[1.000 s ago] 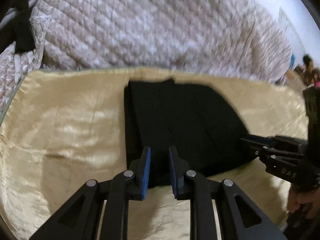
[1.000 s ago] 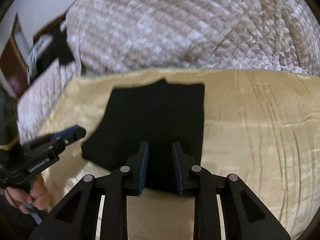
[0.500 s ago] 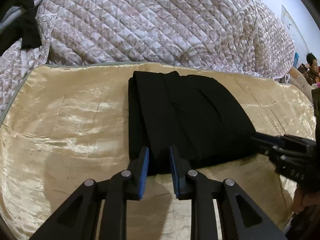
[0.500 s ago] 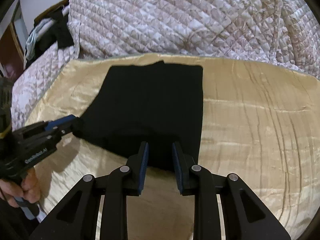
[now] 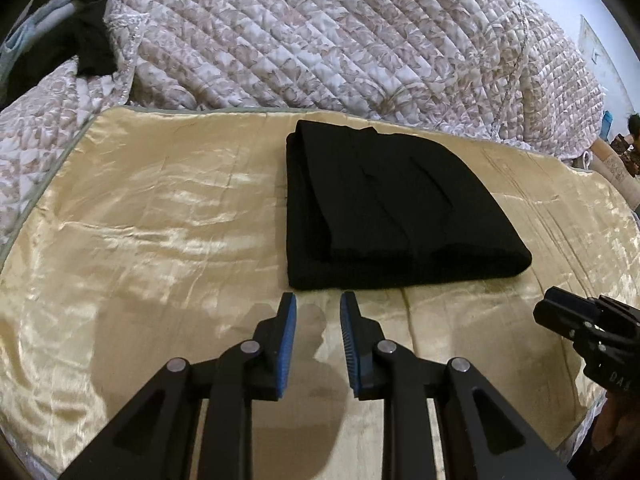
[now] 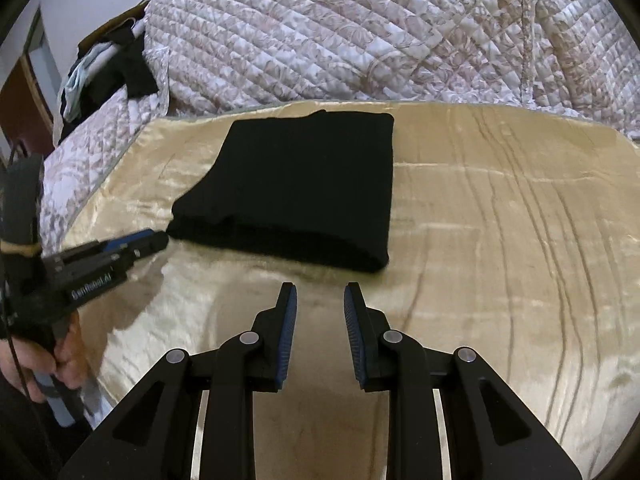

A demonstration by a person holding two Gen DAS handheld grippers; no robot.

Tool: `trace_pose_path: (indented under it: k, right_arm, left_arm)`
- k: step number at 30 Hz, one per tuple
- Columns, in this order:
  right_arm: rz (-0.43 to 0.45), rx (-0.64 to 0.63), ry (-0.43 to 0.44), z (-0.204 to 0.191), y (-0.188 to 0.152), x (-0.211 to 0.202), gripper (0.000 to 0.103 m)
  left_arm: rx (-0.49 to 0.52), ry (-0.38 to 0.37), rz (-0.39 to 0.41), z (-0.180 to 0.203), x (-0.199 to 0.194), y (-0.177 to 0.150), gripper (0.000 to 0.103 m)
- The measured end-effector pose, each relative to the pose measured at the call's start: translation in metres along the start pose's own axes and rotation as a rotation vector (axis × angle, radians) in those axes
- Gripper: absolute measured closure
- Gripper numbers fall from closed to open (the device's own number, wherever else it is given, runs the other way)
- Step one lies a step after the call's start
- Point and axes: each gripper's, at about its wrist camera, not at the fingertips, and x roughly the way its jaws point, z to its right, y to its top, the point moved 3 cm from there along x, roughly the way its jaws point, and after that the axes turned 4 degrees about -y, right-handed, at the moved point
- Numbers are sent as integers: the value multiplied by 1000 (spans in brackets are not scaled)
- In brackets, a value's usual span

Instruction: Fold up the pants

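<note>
The black pants (image 5: 392,208) lie folded into a flat block on the gold satin sheet (image 5: 160,220); they also show in the right wrist view (image 6: 304,188). My left gripper (image 5: 318,306) is open and empty, just short of the pants' near edge. My right gripper (image 6: 320,296) is open and empty, a little back from the near fold. Each gripper shows in the other's view, the right one (image 5: 560,316) at the right edge and the left one (image 6: 136,246) with its tip close to the pants' left corner.
A quilted floral bedspread (image 5: 340,40) rises behind the sheet. Dark clothes (image 6: 120,68) hang at the far left. A hand (image 6: 52,356) holds the left gripper's handle. Bare gold sheet (image 6: 500,220) lies right of the pants.
Both grippers have pulled back off the pants' near edge toward me. The jaws now stand over bare sheet, and the folded pants lie still.
</note>
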Motion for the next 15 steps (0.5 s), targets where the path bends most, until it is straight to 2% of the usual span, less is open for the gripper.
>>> trace_pose_path:
  k: [6, 10, 15]
  right_arm:
    - [18, -11, -37, -4, -11, -8, 72]
    - [13, -43, -66, -8, -12, -1, 72]
    - [-10, -13, -89, -2, -10, 12, 72]
  left_arm:
    - [11, 17, -5, 5, -6, -17, 74]
    - [21, 32, -20, 3, 0, -19, 69]
    - [7, 42, -40, -2, 10, -21, 66]
